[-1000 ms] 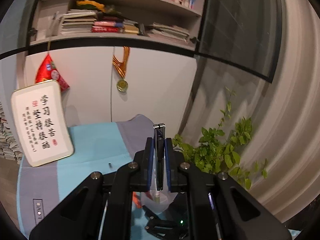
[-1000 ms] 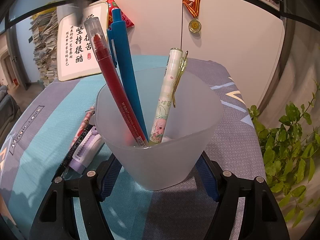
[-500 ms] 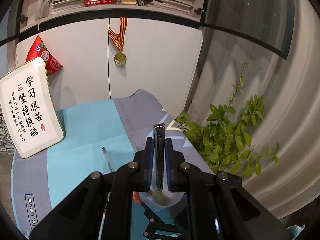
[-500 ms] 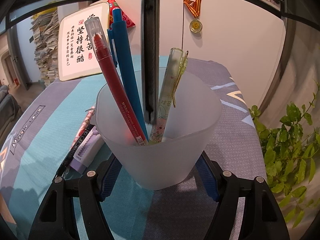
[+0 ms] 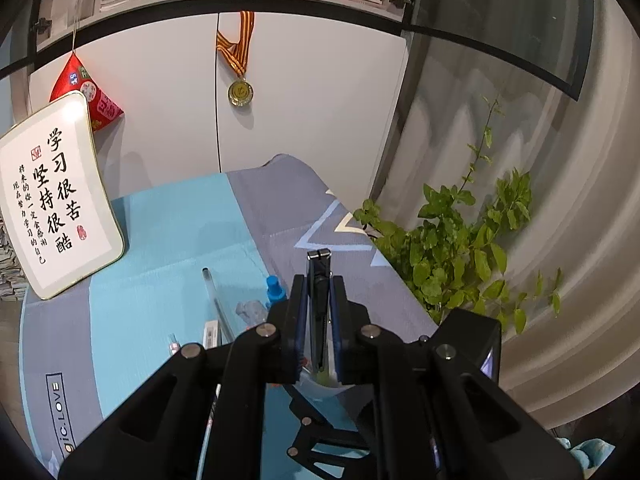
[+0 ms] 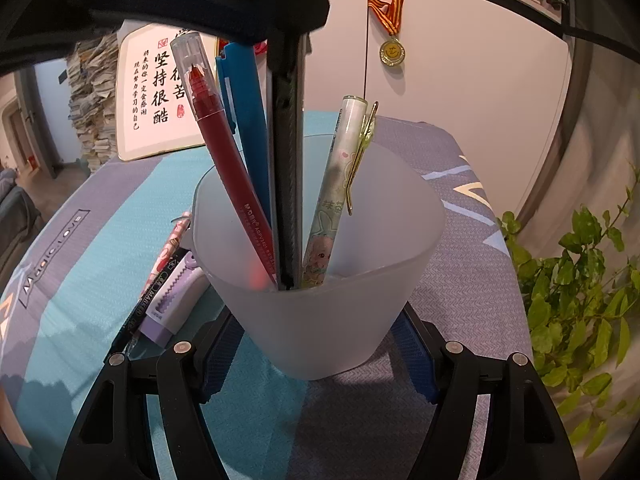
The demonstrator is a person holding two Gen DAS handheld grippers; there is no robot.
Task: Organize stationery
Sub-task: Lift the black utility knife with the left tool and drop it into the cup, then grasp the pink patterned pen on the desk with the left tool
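Observation:
My left gripper (image 5: pixel 318 292) is shut on a black pen (image 5: pixel 318 280) held upright, straight above a frosted white cup (image 6: pixel 320 280). In the right wrist view the black pen (image 6: pixel 286 184) reaches down to the cup's bottom. The cup also holds a red pen (image 6: pixel 228 160), a blue pen (image 6: pixel 246 120) and a pale cartoon pen (image 6: pixel 332 196). My right gripper (image 6: pixel 316 336) is shut on the cup, its blue pads (image 6: pixel 412 344) pressed against both sides.
A pink patterned pen (image 6: pixel 170 248), a black marker (image 6: pixel 146 304) and a purple correction tape (image 6: pixel 176 300) lie left of the cup on the blue-grey cloth (image 6: pixel 80 280). A clear pen (image 5: pixel 214 296) lies on the cloth. A calligraphy board (image 5: pixel 52 196) stands behind; a plant (image 5: pixel 460 248) is right.
My left gripper has come down over the cup, and the black pen has gone from outside the right view to deep inside the cup. The cup and right gripper stayed still.

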